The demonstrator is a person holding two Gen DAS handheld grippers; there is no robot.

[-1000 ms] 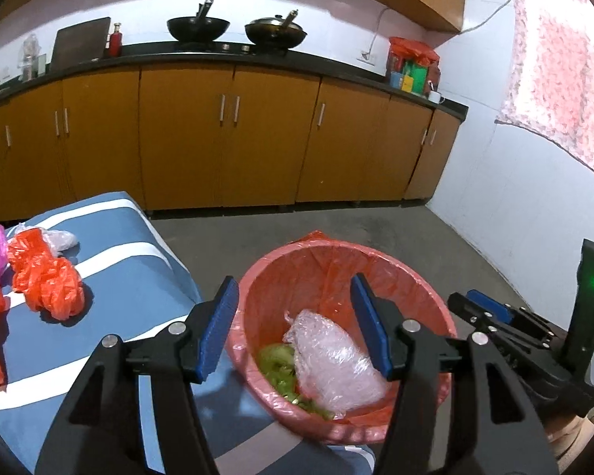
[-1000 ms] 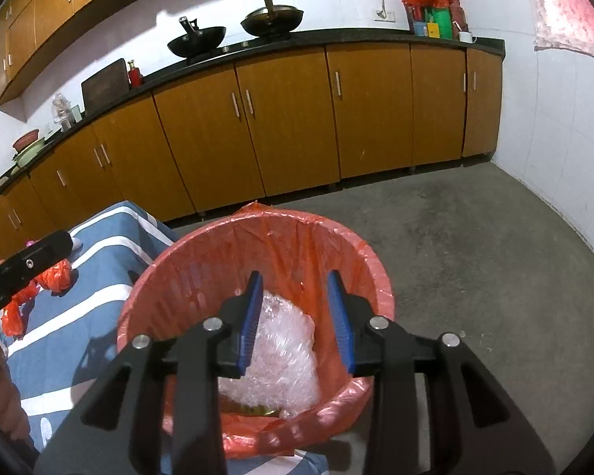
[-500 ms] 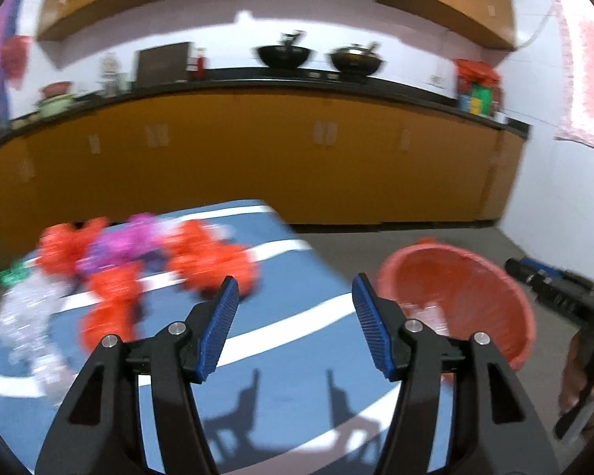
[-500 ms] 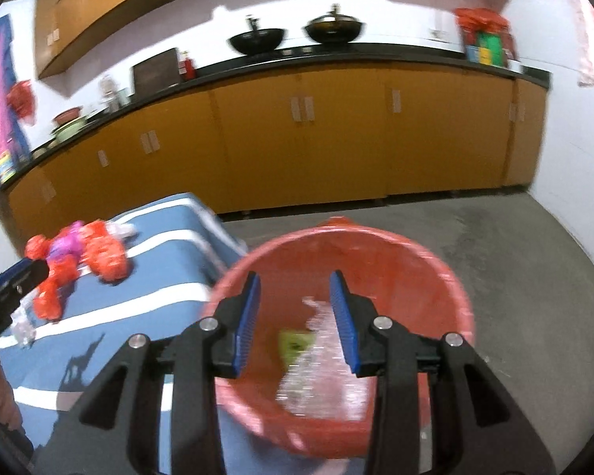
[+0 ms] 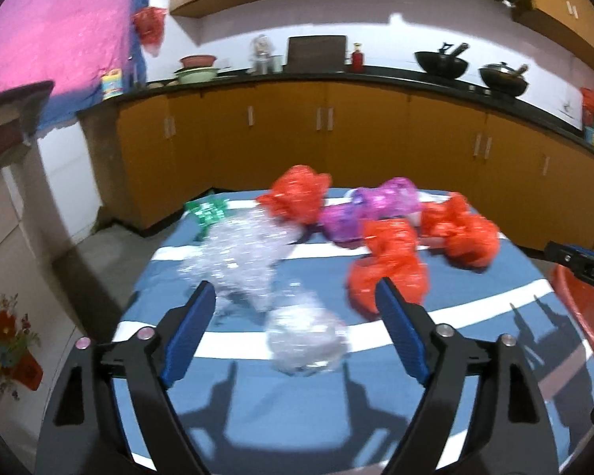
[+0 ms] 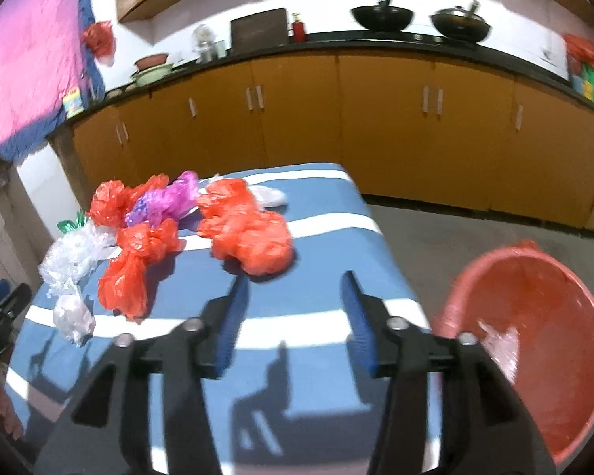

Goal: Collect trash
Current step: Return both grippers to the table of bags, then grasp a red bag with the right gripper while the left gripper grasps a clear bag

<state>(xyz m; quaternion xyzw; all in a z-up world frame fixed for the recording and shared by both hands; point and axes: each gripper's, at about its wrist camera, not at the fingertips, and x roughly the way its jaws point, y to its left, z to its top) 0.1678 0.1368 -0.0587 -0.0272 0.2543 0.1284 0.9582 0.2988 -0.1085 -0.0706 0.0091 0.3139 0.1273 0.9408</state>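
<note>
Crumpled plastic bags lie on a blue table with white stripes (image 5: 475, 340) (image 6: 328, 237). A small clear wad (image 5: 305, 340) (image 6: 73, 316) lies just ahead of my left gripper (image 5: 295, 301), whose jaws are opening with nothing pressed between them. Behind it sit a bigger clear bag (image 5: 241, 253), red bags (image 5: 388, 273) (image 5: 461, 233) and a purple bag (image 5: 372, 209). My right gripper (image 6: 293, 289) hovers over the table, jaws opening and empty, short of a red bag (image 6: 249, 237). The red-lined bin (image 6: 534, 348) stands on the floor to its right with clear plastic inside.
Orange cabinets with a black counter (image 5: 336, 75) run along the far wall, carrying woks and bowls. Grey floor (image 6: 455, 229) lies between table and cabinets. A green scrap (image 5: 208, 209) sits at the table's far left corner. The right gripper's tip (image 5: 574, 261) shows at the left view's right edge.
Both grippers have swung left from over the bin to the table, and both sets of jaws stand wider. The bin now sits at the right edge of each view.
</note>
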